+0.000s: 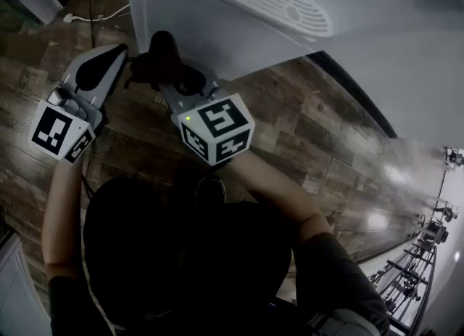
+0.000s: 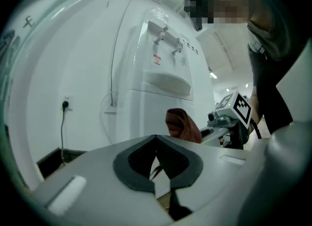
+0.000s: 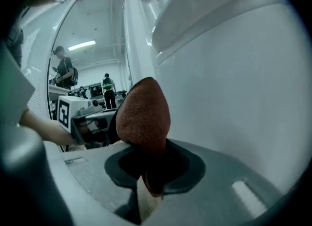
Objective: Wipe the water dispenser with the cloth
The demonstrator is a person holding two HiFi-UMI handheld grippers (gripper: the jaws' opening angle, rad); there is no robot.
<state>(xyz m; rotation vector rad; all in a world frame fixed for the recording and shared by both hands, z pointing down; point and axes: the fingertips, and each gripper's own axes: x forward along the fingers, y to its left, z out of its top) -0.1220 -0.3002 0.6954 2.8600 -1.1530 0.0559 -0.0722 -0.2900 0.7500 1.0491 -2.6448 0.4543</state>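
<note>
The white water dispenser [image 1: 239, 8] stands in front of me, its taps [image 2: 165, 37] and drip tray visible in the left gripper view. My right gripper [image 1: 174, 80] is shut on a reddish-brown cloth [image 1: 165, 59], which bunches up out of the jaws [image 3: 144, 115] close beside the dispenser's white side panel [image 3: 234, 88]; I cannot tell whether it touches. My left gripper [image 1: 116, 55] hangs just left of the cloth, apart from the dispenser. Its pads [image 2: 141, 159] meet at the tip with nothing held. From there I see the cloth [image 2: 181, 125] and the right gripper [image 2: 231, 117].
Dark wooden floor [image 1: 290, 124] lies below. A white plug and cable [image 1: 72, 17] lie on the floor left of the dispenser. A wall socket with a black cable [image 2: 65, 104] sits on the wall beside it. People [image 3: 63, 71] stand far back in the room.
</note>
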